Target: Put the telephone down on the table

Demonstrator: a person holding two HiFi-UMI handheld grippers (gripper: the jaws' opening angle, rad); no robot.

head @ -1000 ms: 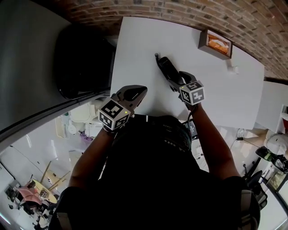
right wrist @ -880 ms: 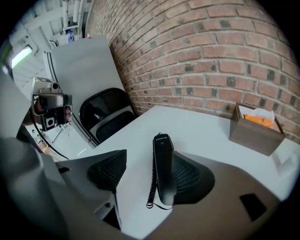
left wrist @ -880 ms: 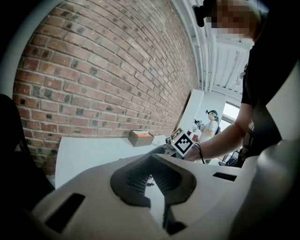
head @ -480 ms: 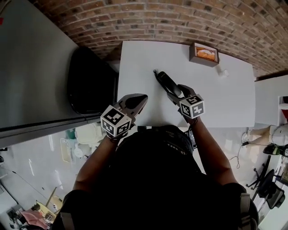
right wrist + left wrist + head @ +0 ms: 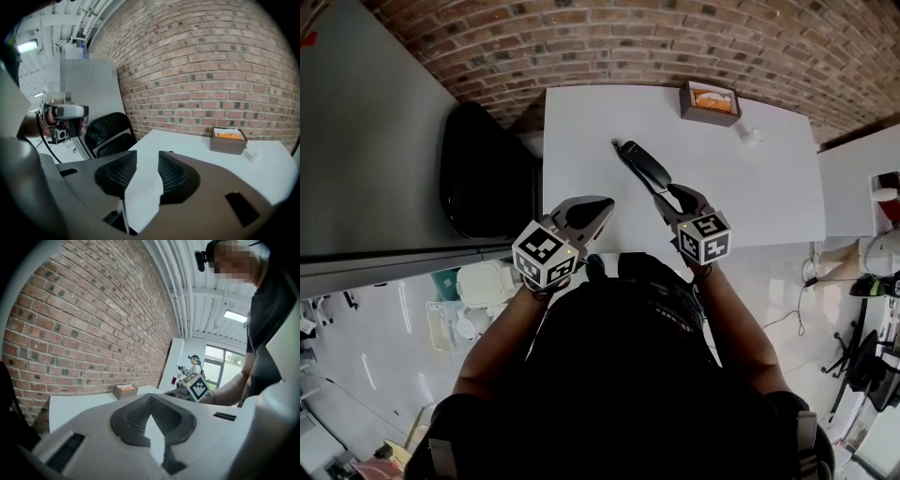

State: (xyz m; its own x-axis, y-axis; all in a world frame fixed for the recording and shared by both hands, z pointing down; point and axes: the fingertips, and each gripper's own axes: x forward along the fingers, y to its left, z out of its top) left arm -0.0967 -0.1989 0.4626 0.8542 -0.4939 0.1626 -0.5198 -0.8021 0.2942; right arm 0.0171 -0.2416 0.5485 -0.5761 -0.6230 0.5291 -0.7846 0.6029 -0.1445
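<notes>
Head view: the telephone (image 5: 643, 167) lies flat on the white table (image 5: 769, 178), just beyond the right gripper (image 5: 673, 194). The left gripper (image 5: 595, 206) hangs over the near edge.

Left gripper view: jaw tips meet, gripping nothing.

Right gripper view: jaws closing, a gap between them (only bare tabletop shows through).

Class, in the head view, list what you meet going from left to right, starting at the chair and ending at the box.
black chair → left gripper → telephone → brown box
</notes>
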